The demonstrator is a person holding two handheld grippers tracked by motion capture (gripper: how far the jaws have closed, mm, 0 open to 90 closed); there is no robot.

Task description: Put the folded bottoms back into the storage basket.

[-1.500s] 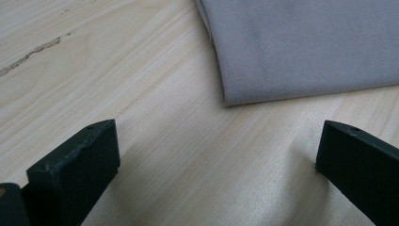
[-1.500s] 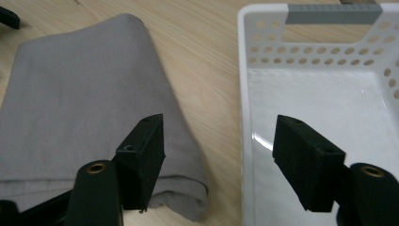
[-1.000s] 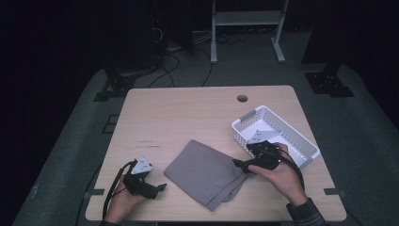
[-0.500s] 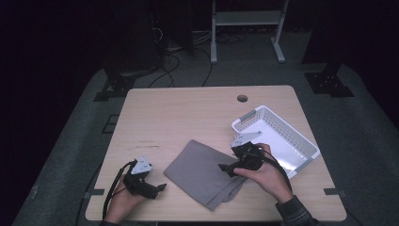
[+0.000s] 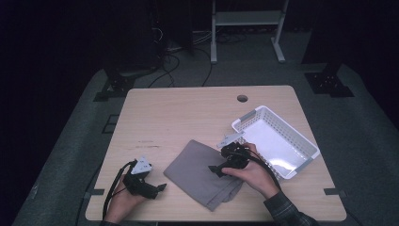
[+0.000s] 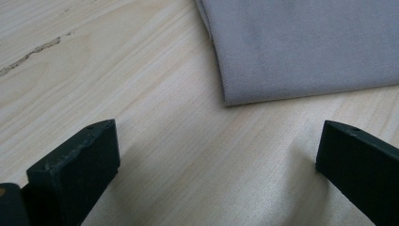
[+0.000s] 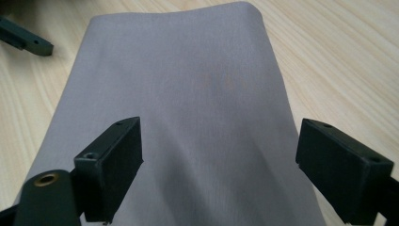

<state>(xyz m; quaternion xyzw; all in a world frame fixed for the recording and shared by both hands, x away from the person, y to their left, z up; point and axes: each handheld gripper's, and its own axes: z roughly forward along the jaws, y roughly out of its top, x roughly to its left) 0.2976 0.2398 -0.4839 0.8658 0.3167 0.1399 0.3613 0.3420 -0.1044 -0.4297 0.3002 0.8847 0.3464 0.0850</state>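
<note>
- Once off the white basket (image 5: 275, 141), slid the right gripper (image 5: 217, 169) out over the grey cloth (image 5: 200, 172), jaws spread wide (probably lining up a grab).
- Left gripper (image 5: 161, 187): parked on the table (image 5: 188, 113) as before, jaws apart too, nothing held.

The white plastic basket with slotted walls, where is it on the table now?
In the high view the white plastic basket sits at the table's right side, set at an angle, just right of the folded grey cloth and behind the right gripper.

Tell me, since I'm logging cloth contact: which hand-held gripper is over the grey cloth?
The right hand-held gripper: its open jaws straddle the grey cloth. The left hand-held gripper sits over bare table beside it.
</note>
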